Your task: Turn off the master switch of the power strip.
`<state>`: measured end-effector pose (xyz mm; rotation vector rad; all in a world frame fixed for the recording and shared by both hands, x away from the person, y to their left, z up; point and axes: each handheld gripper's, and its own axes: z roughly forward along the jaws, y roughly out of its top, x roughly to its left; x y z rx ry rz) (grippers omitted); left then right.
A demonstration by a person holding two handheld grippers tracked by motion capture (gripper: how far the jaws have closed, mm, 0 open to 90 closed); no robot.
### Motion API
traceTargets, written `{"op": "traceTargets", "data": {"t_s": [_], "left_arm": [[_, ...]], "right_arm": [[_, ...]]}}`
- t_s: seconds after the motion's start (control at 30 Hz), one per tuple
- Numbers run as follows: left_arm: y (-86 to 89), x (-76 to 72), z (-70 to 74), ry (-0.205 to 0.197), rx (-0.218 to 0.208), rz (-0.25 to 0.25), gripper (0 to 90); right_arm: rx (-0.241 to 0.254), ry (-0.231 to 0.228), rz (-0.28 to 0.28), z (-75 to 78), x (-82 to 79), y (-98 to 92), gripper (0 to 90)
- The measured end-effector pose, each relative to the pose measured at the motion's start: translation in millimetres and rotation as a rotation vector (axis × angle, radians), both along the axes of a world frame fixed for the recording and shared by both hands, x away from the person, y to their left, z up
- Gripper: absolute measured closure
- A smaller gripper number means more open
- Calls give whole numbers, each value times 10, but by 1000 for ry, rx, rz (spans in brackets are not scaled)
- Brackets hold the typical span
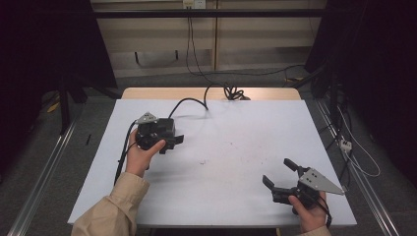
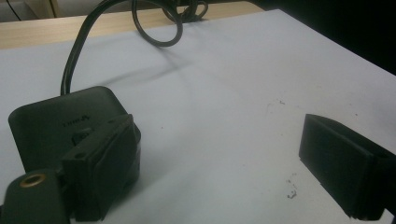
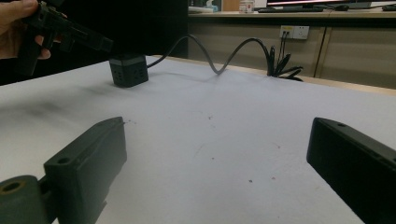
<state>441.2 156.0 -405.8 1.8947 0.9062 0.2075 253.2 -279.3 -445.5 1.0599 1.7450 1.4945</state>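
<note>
Black box [image 3: 129, 70], a small matte cube with a cable [image 3: 219, 58] looping away from it, sits on the smooth white tabletop [image 1: 231, 147] at the left, just under the left gripper [image 1: 172, 142]; nearest the person, the right gripper [image 1: 278, 174] hovers at the near right corner with jaws spread wide and nothing between them. The left gripper, likewise wide open and empty, has one jaw just beside the box. Beyond the faintly smudged top lie a bare wooden edge [image 1: 211, 93], grey floor, a beige wall panel and dark curtains.
</note>
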Motion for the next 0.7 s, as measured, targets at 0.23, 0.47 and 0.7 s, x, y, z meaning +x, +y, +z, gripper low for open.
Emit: {"op": "traceTargets", "data": {"t_s": [0.23, 0.47, 0.7], "left_arm": [[79, -99, -28, 4, -36, -9, 100], [149, -192, -39, 1, -43, -28, 80], [200, -279, -66, 1, -40, -41, 77]], "right_arm": [[0, 1, 3, -3, 2, 0, 45], [-1, 5, 5, -6, 2, 11, 45], [-3, 5, 10, -6, 0, 21, 45]]}}
